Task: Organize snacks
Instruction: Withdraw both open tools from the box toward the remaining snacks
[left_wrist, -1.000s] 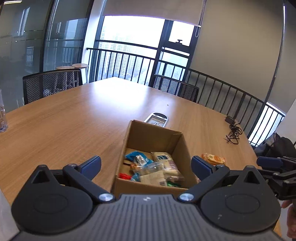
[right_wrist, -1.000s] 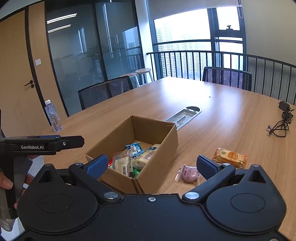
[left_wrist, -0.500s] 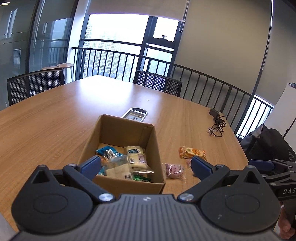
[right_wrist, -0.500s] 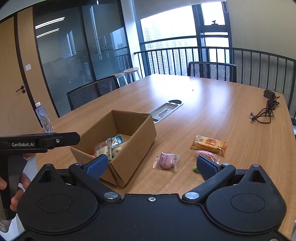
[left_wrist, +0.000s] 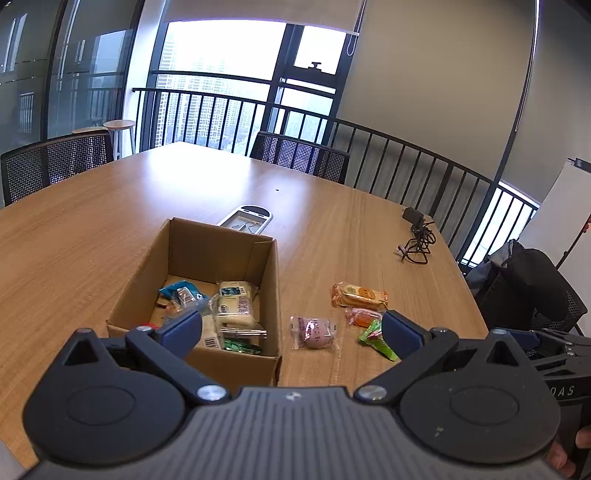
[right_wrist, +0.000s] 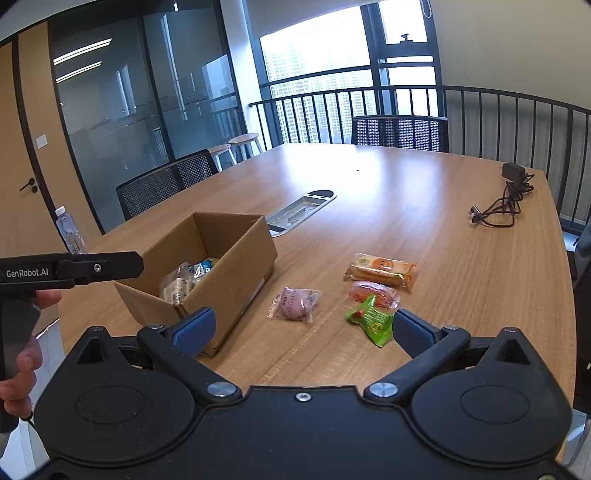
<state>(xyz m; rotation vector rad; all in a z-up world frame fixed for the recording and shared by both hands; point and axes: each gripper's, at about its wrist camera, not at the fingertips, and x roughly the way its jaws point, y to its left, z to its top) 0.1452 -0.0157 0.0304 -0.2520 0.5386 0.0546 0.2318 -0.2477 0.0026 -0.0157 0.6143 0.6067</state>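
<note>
Partly done: several wrapped snacks already inside cardboard box (right_wrist: 207, 258) on wooden surface (right_wrist: 424, 206). Four left outside at box's 3 o'clock: pink bun (right_wrist: 293, 303), orange pack (right_wrist: 380, 268), red pack (right_wrist: 373, 291), green pack (right_wrist: 371, 322). Left gripper (left_wrist: 291, 332) and right gripper (right_wrist: 301, 330) both spread apart, holding nothing.

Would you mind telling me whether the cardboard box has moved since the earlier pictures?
No. The cardboard box sits beside the table's cable port as before; only the cameras swung right.
</note>
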